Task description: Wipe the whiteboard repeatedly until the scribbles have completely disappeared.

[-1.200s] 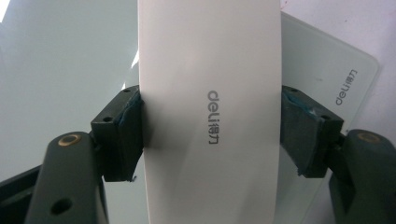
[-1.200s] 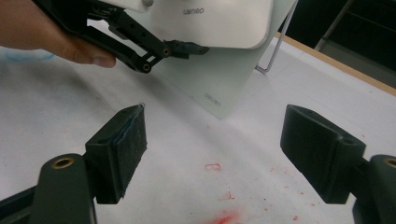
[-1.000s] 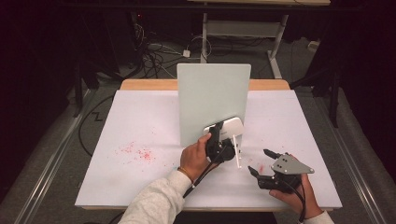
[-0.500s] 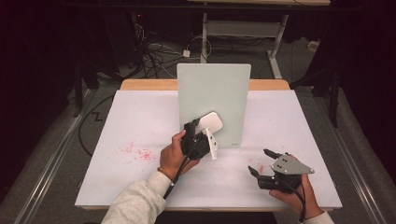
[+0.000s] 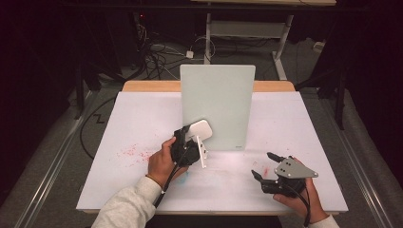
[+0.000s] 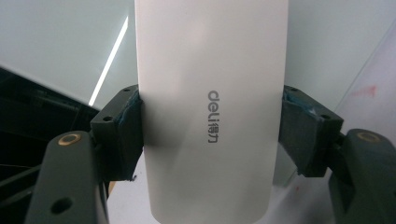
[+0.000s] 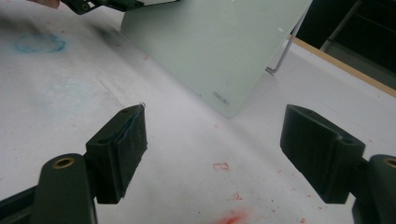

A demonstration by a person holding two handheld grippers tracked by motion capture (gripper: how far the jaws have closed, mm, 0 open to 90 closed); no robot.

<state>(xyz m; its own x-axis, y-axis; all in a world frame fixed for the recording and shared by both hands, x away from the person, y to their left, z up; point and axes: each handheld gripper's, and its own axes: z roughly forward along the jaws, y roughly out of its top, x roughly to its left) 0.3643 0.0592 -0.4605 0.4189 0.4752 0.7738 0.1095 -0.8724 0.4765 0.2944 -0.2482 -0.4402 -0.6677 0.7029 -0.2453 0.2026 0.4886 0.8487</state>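
White plastic formed the eraser (image 6: 210, 112), clamped across its long sides by the left gripper (image 5: 187, 148) against the lower left of the upright glass board (image 5: 223, 95). It looked light, rigid and slick; side pads suited it. The right gripper (image 5: 273, 173) rested spread wide and empty on the table (image 5: 95, 156). Versus 0.5 s earlier, the eraser sat lower and further left.

Upright glass board (image 5: 217, 107) mid-table; bare tabletop (image 5: 304, 123) either side.
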